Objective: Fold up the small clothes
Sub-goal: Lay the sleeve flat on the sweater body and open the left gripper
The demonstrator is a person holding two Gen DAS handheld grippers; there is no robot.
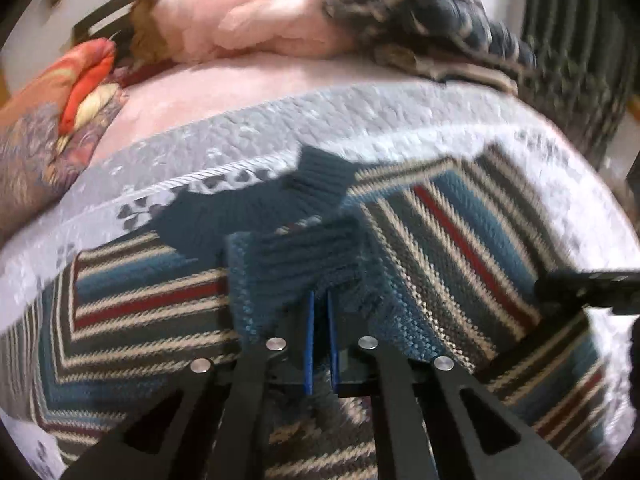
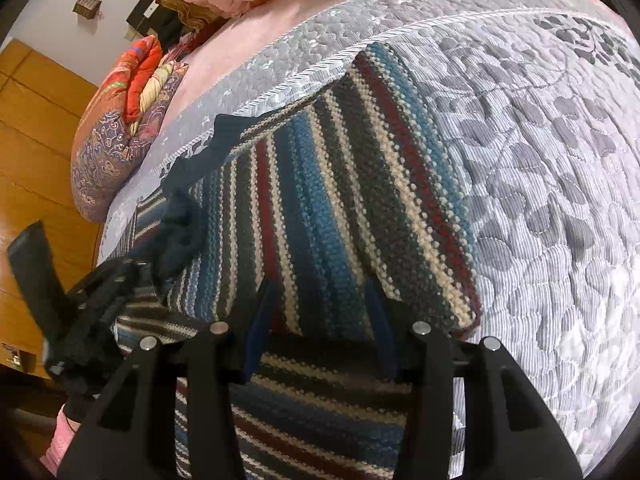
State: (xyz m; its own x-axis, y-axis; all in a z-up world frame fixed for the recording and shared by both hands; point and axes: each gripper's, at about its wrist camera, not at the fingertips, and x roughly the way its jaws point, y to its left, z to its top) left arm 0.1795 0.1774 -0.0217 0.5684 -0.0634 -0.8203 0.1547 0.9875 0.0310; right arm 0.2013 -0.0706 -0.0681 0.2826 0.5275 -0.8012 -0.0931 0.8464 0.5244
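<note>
A striped knit sweater point(image 1: 460, 232) point(image 2: 340, 160) in blue, grey, cream and red lies spread on the bed. In the left wrist view my left gripper point(image 1: 320, 296) is shut on the sweater's sleeve, just below the dark ribbed cuff point(image 1: 304, 256), with the blue pads nearly together. The sleeve is lifted over the sweater's body. My right gripper point(image 2: 319, 284) stands open, its fingers wide apart at a folded edge of the sweater, which covers the fingertips. The left gripper point(image 2: 92, 300) with the dark cuff shows at the left of the right wrist view.
The grey-white quilted bedspread point(image 1: 360, 120) point(image 2: 540, 160) extends to the right of the sweater. At the back are a pink blanket point(image 1: 260, 12), a folded orange and purple quilt point(image 2: 120, 128) and a dark patterned pile point(image 1: 420, 12). A wooden floor point(image 2: 32, 120) lies beyond the bed's left edge.
</note>
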